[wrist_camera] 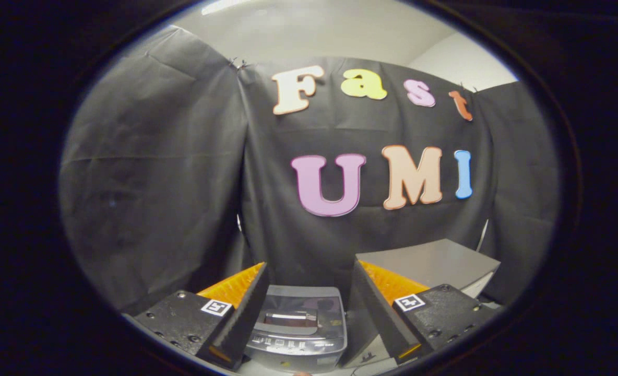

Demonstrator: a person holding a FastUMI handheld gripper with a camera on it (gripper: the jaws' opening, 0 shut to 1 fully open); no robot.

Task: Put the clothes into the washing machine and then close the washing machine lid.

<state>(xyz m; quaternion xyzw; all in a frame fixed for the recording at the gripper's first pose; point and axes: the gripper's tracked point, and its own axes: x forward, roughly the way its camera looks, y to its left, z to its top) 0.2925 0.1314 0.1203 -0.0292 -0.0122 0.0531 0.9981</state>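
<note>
Above washing machine (299, 326), gripper (309, 274) held level, jaws spread wide, empty; lid down.

The gripper (309, 292) is held level at the bottom centre of the frame, its fingers (246, 308) spread wide apart, nothing gripped.

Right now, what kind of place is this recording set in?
Most likely a staged recording booth, not a real laundry room. Black cloth hangs as the walls, a small top-loading washing machine sits ahead between the open claw's fingers, and a grey box stands beside it.
</note>
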